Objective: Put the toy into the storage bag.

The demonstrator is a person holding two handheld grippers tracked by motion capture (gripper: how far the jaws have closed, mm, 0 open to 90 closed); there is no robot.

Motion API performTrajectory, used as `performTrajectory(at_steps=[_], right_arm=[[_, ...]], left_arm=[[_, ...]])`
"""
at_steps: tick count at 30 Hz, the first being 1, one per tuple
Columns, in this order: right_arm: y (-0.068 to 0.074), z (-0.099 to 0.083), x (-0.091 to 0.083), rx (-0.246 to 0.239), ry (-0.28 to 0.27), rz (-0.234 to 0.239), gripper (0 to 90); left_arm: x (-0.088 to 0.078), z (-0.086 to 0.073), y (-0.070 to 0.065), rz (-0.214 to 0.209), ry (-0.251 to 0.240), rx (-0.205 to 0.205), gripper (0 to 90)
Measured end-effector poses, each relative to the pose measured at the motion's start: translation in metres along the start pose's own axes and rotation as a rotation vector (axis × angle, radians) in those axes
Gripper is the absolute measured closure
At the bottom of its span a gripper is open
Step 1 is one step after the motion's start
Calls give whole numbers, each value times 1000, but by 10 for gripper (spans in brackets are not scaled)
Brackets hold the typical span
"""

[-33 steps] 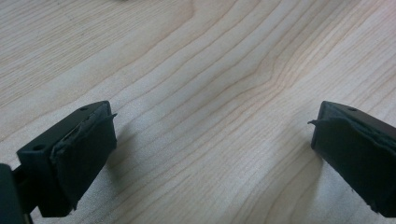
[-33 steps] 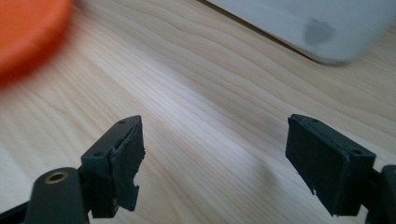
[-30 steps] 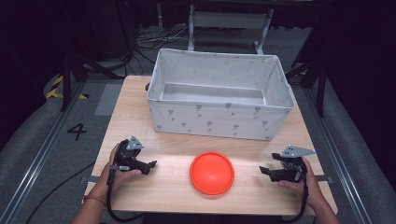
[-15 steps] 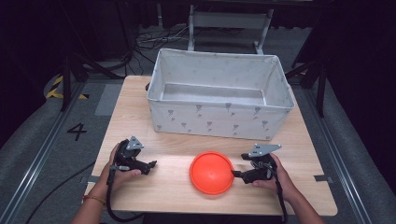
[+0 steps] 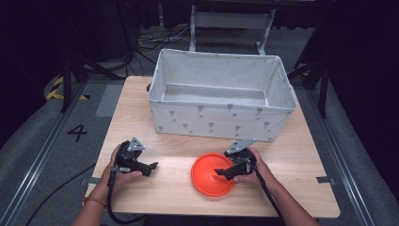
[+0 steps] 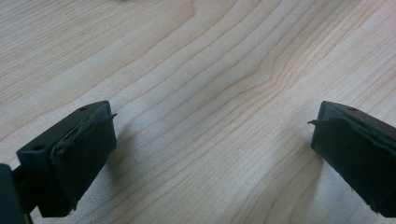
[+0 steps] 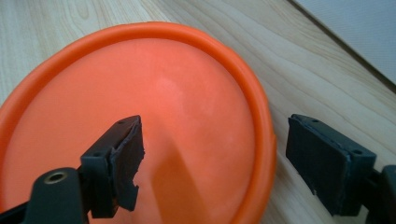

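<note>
An orange round disc lies flat on the wooden table, near the front edge. My right gripper reaches over the disc's right side. In the right gripper view the disc has its rim running between the spread jaws: one finger hangs over the disc, the other over bare wood. The right gripper is open and its pads do not press the rim. My left gripper rests at the table's front left, apart from the disc. In its own view the left gripper stands open over bare wood.
A large white fabric bin with a grey pattern stands open-topped at the back of the table, close behind the disc. In the corner of the right gripper view, the bin's wall appears. Dark floor, rails and cables surround the table.
My right gripper has slid left across the table from the front right, and its jaws now straddle the disc's right rim. The left gripper and the disc have stayed put.
</note>
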State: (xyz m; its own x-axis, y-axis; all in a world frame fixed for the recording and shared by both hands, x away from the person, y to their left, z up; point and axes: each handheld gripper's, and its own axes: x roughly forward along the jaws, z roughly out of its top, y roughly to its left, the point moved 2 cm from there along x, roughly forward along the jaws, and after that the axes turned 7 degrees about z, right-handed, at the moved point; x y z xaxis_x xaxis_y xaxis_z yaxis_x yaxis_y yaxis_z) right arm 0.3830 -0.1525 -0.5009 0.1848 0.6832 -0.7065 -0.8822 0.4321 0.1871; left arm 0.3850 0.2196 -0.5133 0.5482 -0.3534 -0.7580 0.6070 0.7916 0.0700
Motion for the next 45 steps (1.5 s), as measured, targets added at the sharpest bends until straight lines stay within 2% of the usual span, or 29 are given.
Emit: performTrajectory(at_steps=[4,8,10,11,13,15,16,17,18,21,23,33,39,45], right_arm=[[0,0,7,-1,25,-15,217],[0,-1,7,0,23,-20,217],[2,0,7,-7,19,-6,295],[3,0,7,-10,23,-9,301],[2,1,6,0,24,-13,342],[-2,1,4,25,21,-15,443],[-2,1,4,25,21,-15,443],[-7,1,1,51,13,-4,511],[-7,1,0,64,8,-2,533],[-11,1,-5,69,-13,0,661],[-12,1,-10,65,-41,9,705],[7,17,-43,-44,-118,32,814],[24,27,-61,-125,-113,10,822],[35,34,-80,-202,-65,-24,823]], left_arm=[[0,0,0,-1,0,0,4],[0,0,0,0,0,0,3],[0,0,0,-3,0,2,3],[0,0,0,-3,1,5,2],[0,0,1,-7,0,6,2],[0,0,1,-8,-1,8,2],[0,0,1,-8,-1,8,2],[0,0,1,-8,-1,8,2],[0,0,1,-8,-1,6,2],[0,0,1,-12,-2,6,2],[0,0,1,-11,-2,9,2],[0,0,1,-12,-2,7,2],[0,0,1,-6,0,5,3],[0,0,1,-5,0,5,4]])
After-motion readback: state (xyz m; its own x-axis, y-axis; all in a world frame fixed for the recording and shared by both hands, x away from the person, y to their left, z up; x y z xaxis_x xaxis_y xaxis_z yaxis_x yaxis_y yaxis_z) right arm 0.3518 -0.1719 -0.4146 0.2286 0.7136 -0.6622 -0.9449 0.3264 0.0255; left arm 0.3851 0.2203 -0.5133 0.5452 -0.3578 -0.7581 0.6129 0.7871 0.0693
